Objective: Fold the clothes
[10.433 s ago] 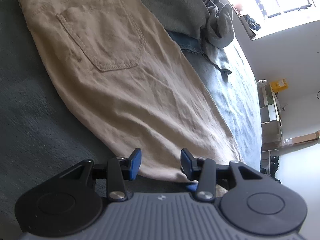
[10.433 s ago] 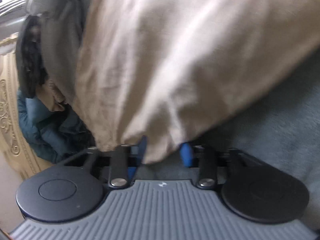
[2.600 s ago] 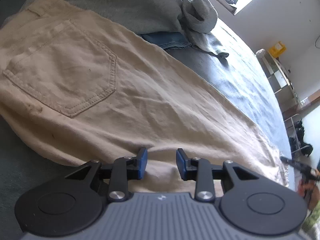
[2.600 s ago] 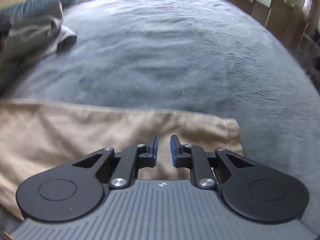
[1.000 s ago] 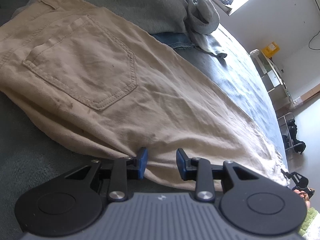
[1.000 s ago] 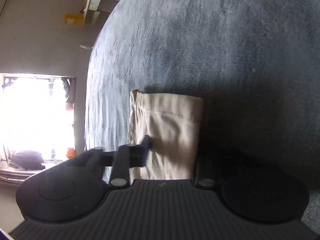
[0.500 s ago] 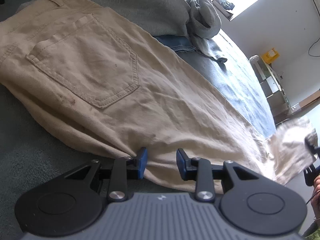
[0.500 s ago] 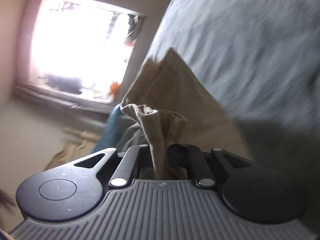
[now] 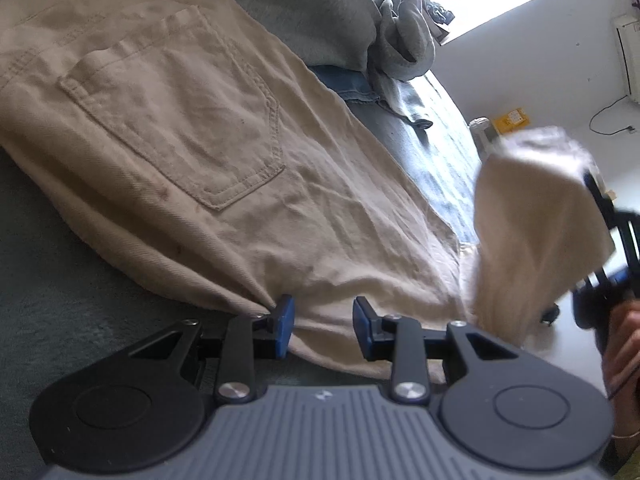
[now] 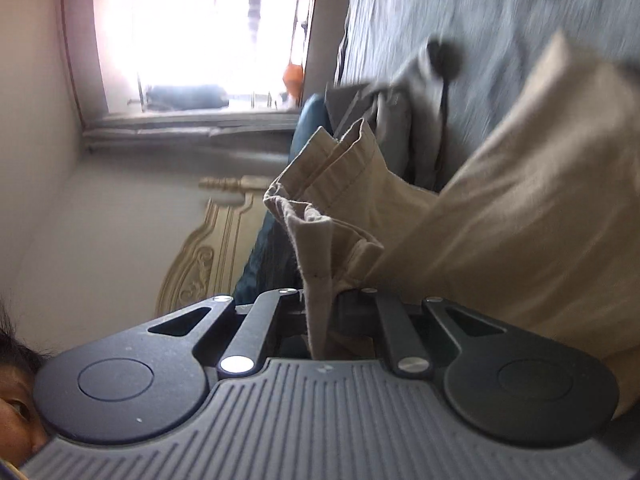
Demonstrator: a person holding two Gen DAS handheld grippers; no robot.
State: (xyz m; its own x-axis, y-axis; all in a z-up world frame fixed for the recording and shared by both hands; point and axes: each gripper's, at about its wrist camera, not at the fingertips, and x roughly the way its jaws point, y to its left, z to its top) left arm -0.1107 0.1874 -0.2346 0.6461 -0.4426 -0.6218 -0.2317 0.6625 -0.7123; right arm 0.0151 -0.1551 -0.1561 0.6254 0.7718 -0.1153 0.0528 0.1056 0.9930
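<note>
While the left gripper [image 9: 322, 326] is pinning the trousers [image 9: 208, 152] with jaws apart, the right gripper [image 10: 320, 320], clamped on the hem [image 10: 316, 240], is now lifting it off the bed [image 9: 48, 312], starting the fold.

Right tongs [image 10: 320, 312] have lifted the trouser hem [image 10: 320, 220].

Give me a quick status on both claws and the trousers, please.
Left claw open at the beige trousers' near edge. Right claw shut on the hem, lifted off the bed. Grey clothes pile beyond, not blocking.
</note>
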